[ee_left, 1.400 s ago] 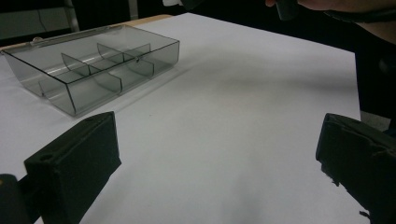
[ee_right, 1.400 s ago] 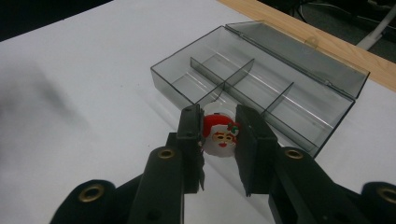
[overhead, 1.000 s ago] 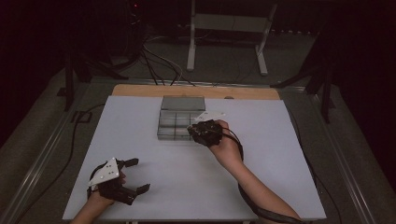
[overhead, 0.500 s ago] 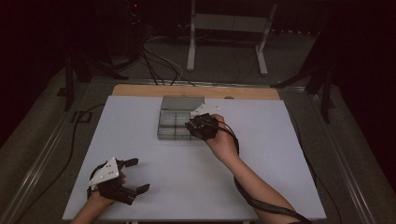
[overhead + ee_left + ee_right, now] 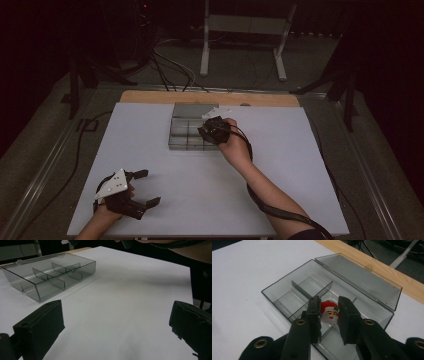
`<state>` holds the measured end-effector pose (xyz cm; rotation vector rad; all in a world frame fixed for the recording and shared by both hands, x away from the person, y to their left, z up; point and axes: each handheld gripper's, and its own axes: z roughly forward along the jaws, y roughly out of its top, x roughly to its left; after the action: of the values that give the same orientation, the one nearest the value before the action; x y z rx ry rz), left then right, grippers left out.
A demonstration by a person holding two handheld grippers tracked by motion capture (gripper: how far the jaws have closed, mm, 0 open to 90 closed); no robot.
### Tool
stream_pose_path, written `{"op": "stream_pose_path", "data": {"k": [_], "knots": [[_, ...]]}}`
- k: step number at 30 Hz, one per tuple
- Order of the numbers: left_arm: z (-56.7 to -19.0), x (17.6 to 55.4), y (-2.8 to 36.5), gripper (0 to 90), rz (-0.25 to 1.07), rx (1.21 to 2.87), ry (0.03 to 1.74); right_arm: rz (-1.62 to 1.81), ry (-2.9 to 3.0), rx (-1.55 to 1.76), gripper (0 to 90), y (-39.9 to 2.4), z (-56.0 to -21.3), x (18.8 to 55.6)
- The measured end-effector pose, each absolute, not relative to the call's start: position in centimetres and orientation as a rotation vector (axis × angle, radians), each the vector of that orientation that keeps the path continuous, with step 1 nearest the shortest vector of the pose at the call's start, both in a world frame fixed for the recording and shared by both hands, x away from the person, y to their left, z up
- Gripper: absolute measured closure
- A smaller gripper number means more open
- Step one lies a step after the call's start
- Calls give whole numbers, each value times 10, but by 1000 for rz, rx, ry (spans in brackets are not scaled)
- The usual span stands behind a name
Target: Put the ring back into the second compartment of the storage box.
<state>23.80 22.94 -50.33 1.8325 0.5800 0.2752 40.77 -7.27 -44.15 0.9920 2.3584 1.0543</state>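
Note:
A clear grey compartment box sits open at the table's far middle, its lid folded back. My right gripper hovers over the box's right side. In the right gripper view it is shut on a small red and white Santa figure, held above a compartment beside the dividers. My left gripper rests near the front left of the white table, open with nothing between its jaws. The left gripper view has the open gripper facing the box across bare table.
A wooden strip runs along the white table's far edge. Cables and a metal stand lie on the floor beyond. A cable trails from the right forearm toward the front edge.
My right gripper has moved a little farther away and to the left, over the box, still holding the Santa figure. The left gripper has stayed put.

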Motion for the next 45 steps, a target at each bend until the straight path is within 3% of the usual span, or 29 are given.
{"op": "stream_pose_path", "data": {"k": [45], "knots": [[-503, 237, 230, 8, 279, 1836, 578, 942, 2441, 1134, 725, -42, -478, 468]]}}
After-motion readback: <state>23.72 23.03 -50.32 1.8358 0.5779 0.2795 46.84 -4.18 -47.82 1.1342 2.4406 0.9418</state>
